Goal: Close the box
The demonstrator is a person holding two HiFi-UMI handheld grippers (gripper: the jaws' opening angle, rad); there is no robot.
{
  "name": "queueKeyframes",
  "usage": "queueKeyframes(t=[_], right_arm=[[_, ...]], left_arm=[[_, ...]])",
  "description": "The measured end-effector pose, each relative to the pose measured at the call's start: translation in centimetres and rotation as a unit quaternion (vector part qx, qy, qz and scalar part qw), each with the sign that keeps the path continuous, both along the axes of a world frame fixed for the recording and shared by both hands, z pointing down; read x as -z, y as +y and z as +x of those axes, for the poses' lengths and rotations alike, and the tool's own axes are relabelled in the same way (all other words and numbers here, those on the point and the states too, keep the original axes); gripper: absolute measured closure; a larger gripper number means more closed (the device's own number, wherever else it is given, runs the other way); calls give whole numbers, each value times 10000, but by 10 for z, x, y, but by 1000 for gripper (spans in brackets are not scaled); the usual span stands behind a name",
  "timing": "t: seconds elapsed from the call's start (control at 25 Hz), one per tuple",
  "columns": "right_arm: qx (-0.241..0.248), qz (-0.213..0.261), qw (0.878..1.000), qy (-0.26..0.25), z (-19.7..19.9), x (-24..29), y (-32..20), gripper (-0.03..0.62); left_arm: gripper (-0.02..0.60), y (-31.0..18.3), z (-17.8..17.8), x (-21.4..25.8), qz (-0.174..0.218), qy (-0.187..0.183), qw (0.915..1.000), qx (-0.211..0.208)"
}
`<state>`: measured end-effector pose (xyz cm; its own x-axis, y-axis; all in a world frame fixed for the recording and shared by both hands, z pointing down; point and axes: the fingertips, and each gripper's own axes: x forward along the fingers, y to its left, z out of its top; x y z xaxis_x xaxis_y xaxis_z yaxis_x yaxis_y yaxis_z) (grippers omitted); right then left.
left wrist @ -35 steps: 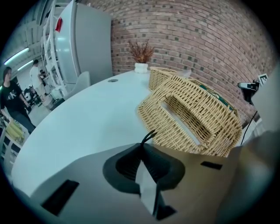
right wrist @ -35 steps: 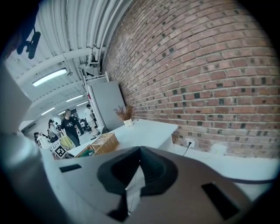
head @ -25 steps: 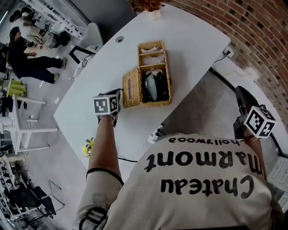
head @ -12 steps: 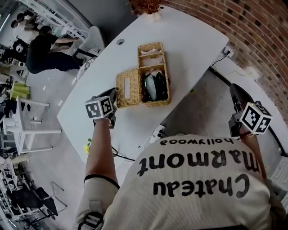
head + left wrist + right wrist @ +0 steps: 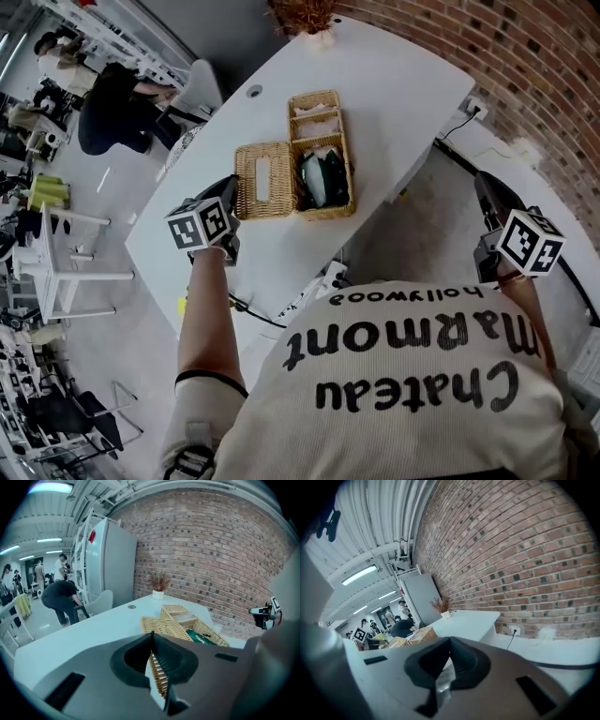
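Since the earlier frame, lid [image 5: 263, 180] has dropped flat; left claw [image 5: 230, 185] has backed off.
Head view: lid lies open on worktop [image 5: 375, 84], left of box [image 5: 323, 214]; right claw [image 5: 489, 192] parked off the worktop. Left gripper view: claw clenched, empty, facing lid, likely to flip it. Right gripper view: clenched, empty.

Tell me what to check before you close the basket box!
1. Lid is open: ok, it lies flat on the table beside the box.
2. Left gripper has the lid: ok, its jaws look pinched on the woven edge.
3. Lid is free to swing: ok, nothing lies on it.
4. Packet sits below the box's rim: cannot tell.
5. Right gripper is out of the way: ok, it is off the table, shut and empty.
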<state>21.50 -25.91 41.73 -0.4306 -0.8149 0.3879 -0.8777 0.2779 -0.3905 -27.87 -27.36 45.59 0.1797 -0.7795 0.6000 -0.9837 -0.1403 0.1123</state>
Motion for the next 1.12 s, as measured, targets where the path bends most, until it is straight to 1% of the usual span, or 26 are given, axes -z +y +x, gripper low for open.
queueKeyframes(t=[0.24, 0.56, 0.8, 0.96, 1.12], right_arm=[[-10, -21, 9999, -102, 5, -2, 5, 591], [-11, -43, 9998, -206, 7, -2, 8, 591], [-53, -101, 9995, -294, 6, -3, 10, 591], [-18, -128, 9989, -448, 2, -8, 10, 591], [-11, -100, 9992, -383, -2, -6, 12, 591]], left_arm=[[565, 0, 17, 28, 317, -3, 9994, -133], [565, 4, 33, 52, 579, 122, 9979, -273], [565, 2, 53, 70, 732, 150, 9953, -614], [565, 1, 67, 77, 815, 173, 9932, -819], [565, 1, 84, 85, 902, 238, 9908, -985]])
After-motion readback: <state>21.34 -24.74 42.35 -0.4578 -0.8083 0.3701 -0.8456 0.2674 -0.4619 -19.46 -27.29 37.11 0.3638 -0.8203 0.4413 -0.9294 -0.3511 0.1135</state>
